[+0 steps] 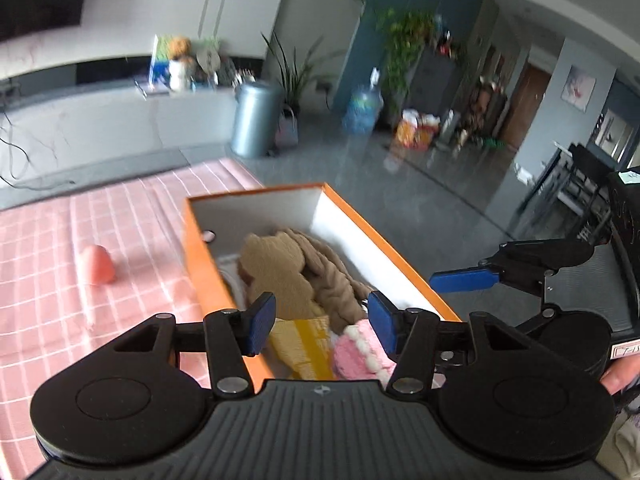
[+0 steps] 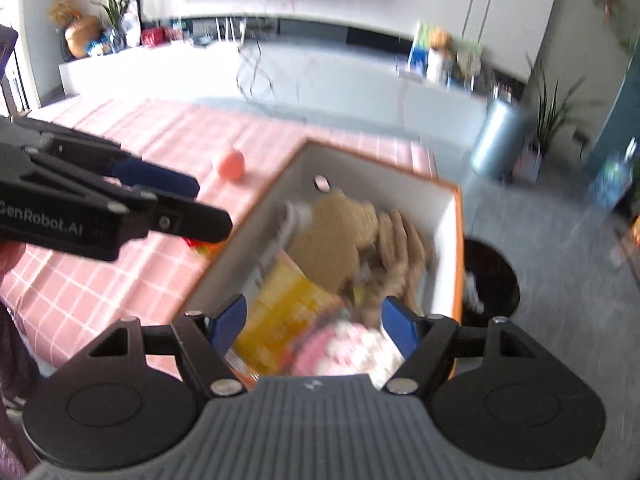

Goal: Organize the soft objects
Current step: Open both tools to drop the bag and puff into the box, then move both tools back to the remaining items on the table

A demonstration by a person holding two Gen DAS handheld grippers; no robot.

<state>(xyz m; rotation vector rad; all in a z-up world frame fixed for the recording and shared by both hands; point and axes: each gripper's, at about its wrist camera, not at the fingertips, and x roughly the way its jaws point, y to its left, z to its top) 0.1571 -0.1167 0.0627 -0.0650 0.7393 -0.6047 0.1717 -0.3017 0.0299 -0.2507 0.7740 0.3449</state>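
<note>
An orange box (image 1: 204,268) with white inner walls (image 2: 444,232) stands on a pink checked tablecloth (image 1: 60,320). Inside lie a tan bear-shaped soft toy (image 1: 276,264), a beige knitted piece (image 1: 332,276), a yellow packet (image 1: 304,344) and a pink-and-white fluffy item (image 1: 356,352). My left gripper (image 1: 322,320) hovers open over the box's near end, with nothing pressed between its pads. My right gripper (image 2: 316,320) is also open above the yellow packet (image 2: 288,316) and the fluffy item (image 2: 344,348), gripping neither. A salmon-pink soft object (image 1: 96,264) lies alone on the cloth, left of the box.
The table ends just beyond the box; grey floor follows. A grey bin (image 1: 256,120) stands on the floor past the table. A black round bin (image 2: 488,280) sits right beside the box. A small red-orange thing (image 2: 204,246) lies by the box's left wall.
</note>
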